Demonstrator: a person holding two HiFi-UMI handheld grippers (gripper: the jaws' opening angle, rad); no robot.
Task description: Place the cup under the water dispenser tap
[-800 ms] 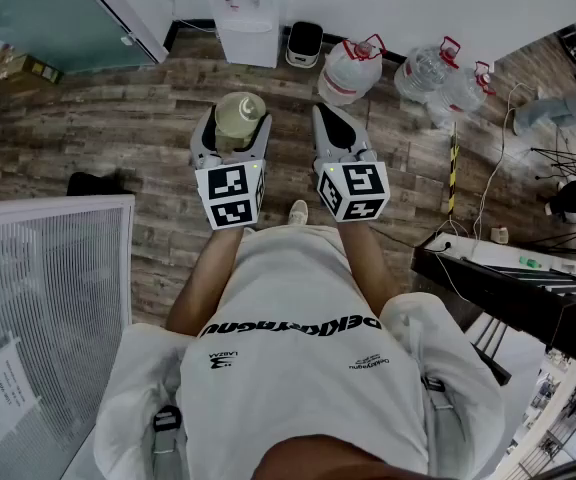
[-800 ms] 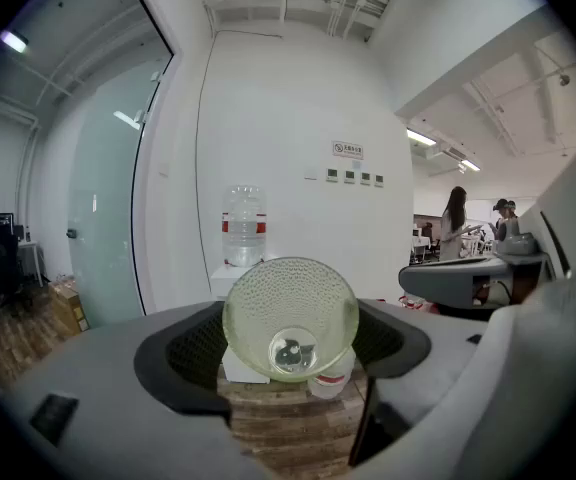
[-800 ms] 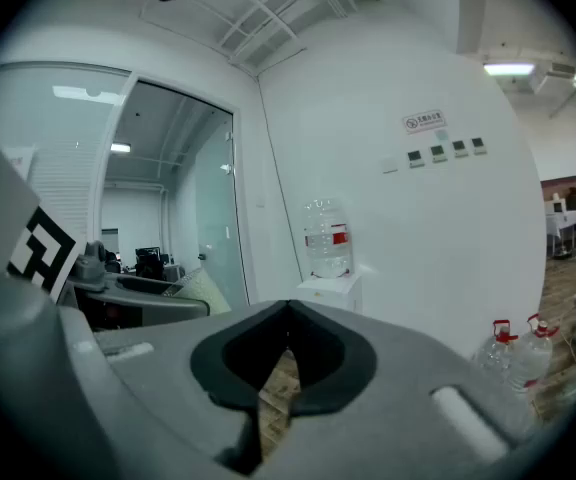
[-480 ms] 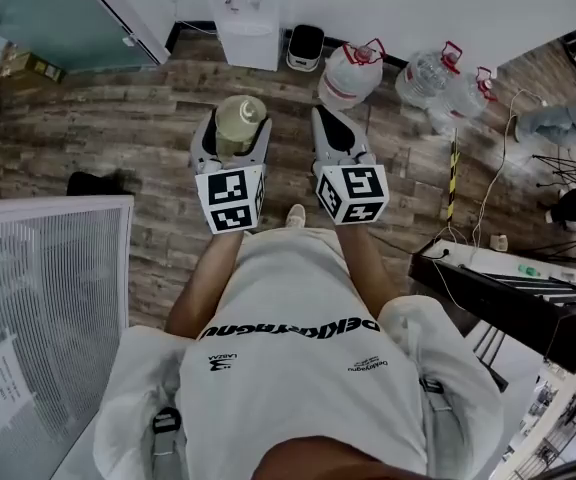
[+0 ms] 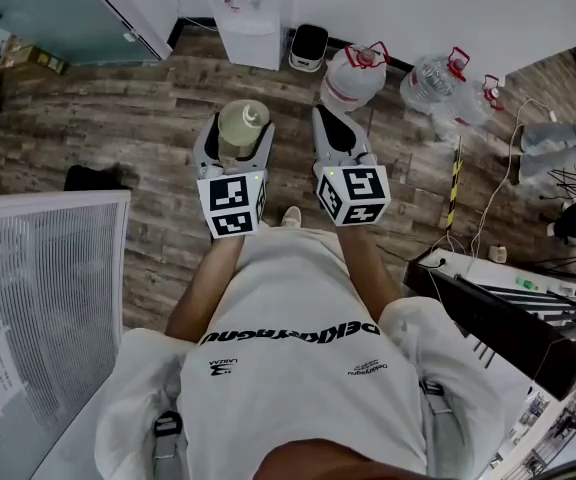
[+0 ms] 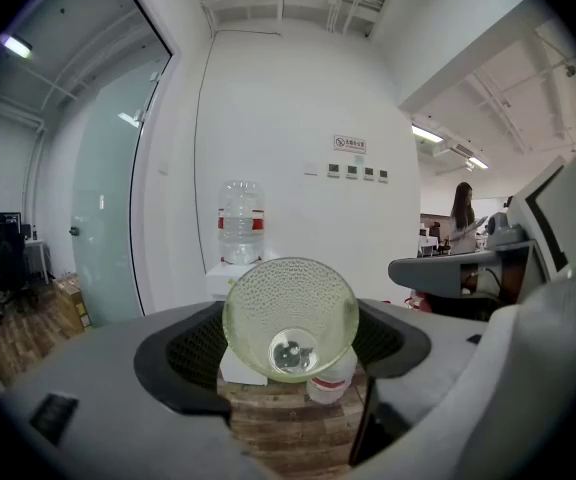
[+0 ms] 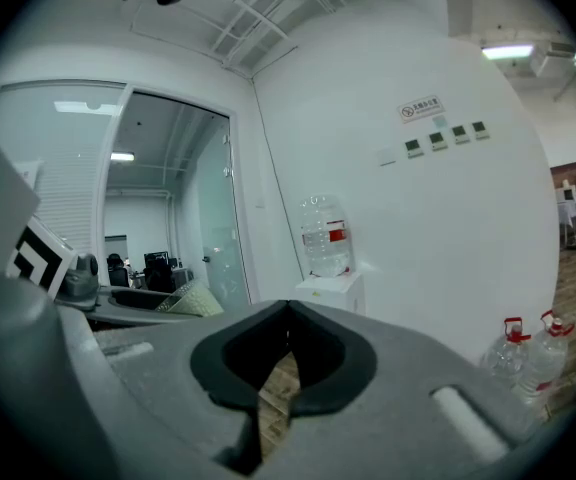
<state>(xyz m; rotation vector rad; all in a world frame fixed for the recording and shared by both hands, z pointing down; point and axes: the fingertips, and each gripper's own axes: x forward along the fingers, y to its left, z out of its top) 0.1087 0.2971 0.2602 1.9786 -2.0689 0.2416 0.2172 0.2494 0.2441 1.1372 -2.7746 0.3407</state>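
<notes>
A pale yellow-green textured cup (image 5: 241,123) sits between the jaws of my left gripper (image 5: 236,120), which is shut on it. In the left gripper view the cup (image 6: 290,318) points its mouth at the camera and the pads (image 6: 183,353) press on both of its sides. My right gripper (image 5: 328,118) is held level beside it, shut and holding nothing; its tips meet in the right gripper view (image 7: 288,313). The white water dispenser (image 5: 248,13) stands against the far wall ahead, with a bottle (image 6: 240,223) on top. Its tap is too small to make out.
Big water jugs (image 5: 353,68) (image 5: 438,78) and a small dark bin (image 5: 308,43) stand on the wood floor right of the dispenser. A glass partition (image 5: 58,13) is at the far left, a white grille panel (image 5: 48,298) near left, a dark desk (image 5: 508,308) with cables at the right.
The floor and jugs have shifted slightly in view as the person steps. Both grippers keep their pose, and the cup stays in the left one.
</notes>
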